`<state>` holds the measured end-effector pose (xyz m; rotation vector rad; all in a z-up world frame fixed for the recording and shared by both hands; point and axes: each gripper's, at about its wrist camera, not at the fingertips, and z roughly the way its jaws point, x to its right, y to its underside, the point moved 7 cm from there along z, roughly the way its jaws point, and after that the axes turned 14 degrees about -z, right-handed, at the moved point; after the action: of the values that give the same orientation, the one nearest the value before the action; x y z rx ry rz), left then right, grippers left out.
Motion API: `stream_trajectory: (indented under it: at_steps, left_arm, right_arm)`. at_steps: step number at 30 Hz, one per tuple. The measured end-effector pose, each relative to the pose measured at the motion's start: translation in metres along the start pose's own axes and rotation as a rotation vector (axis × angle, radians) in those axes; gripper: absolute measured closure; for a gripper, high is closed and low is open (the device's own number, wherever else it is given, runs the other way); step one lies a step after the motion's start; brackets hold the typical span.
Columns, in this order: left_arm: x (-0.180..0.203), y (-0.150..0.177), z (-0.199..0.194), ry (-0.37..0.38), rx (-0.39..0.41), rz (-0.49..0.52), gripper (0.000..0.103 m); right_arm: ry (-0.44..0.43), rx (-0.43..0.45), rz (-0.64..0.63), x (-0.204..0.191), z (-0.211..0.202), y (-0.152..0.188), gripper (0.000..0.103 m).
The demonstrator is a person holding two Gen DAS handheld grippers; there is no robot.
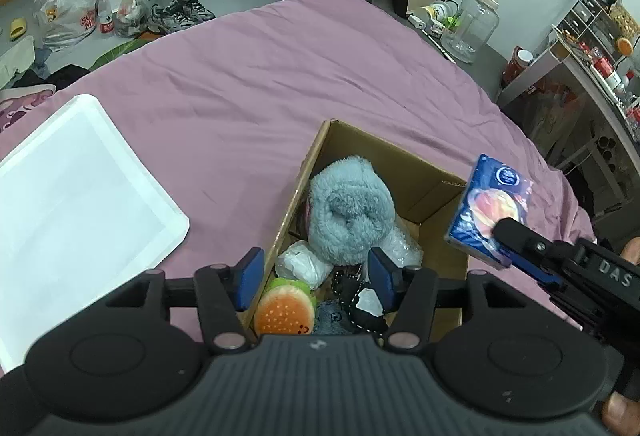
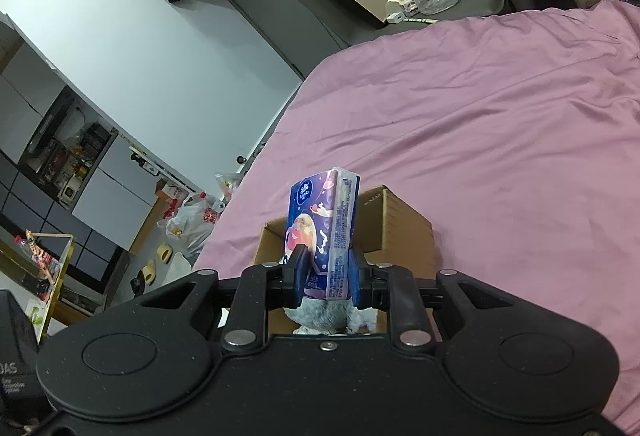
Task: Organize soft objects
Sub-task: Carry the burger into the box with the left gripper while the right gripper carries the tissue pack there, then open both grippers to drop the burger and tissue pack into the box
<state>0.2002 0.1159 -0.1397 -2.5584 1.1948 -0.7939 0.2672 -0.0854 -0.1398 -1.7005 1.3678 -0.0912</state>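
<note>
Cardboard box (image 1: 436, 196), brown and open-topped, sits on the pink-sheeted bed (image 1: 280, 76) and is crowded with soft things. In the left wrist view we see a fluffy grey-blue plush bundle (image 1: 352, 212) near its centre, a crumpled white plastic bag (image 1: 304, 264) at 7 o'clock of the plush, and an orange-and-green burger plush toy (image 1: 286, 310) at the box's near corner. Our left tool (image 1: 316, 276) hovers over that near end with its 2 blue-padded fingers apart and nothing between them. Our right tool (image 2: 326, 276) is clamped on a blue printed pack of tissues (image 2: 326, 220), held upright above the box, at about 3 o'clock of the plush in the left view. A white rectangular plastic tray (image 1: 80, 196) lies on the bed at 9 o'clock of the box, well apart from it.
</note>
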Motion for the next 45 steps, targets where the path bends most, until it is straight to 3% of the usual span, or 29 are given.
stream_trajectory:
  at_steps: [4,17,20,25,38,40,45]
  left_arm:
    - [0.001,-0.002,-0.001,0.010,0.001,0.001,0.046]
    - [0.021,0.010,-0.011,0.023,0.020,0.059,0.033]
    - [0.026,0.015,-0.017,0.024,0.027,0.079,0.024]
    - [0.034,0.020,-0.029,0.023,0.047,0.110,0.023]
    - [0.057,0.042,-0.063,0.009,0.096,0.185,0.013]
    - [0.059,0.046,-0.069,0.002,0.104,0.198,0.013]
    - [0.060,0.056,-0.082,-0.014,0.129,0.225,0.008]
  right_arm:
    - [0.022,0.002,0.033,0.003,0.000,-0.003,0.064]
    - [0.073,0.003,-0.044,0.001,-0.037,0.010,0.053]
    - [0.095,0.007,-0.063,0.001,-0.047,0.011,0.046]
    - [0.137,0.029,-0.113,0.000,-0.064,0.009,0.029]
    - [0.207,0.080,-0.185,0.001,-0.111,0.012,0.010]
    - [0.219,0.088,-0.195,0.002,-0.118,0.013,0.004]
    - [0.233,0.099,-0.228,0.000,-0.135,0.018,0.000]
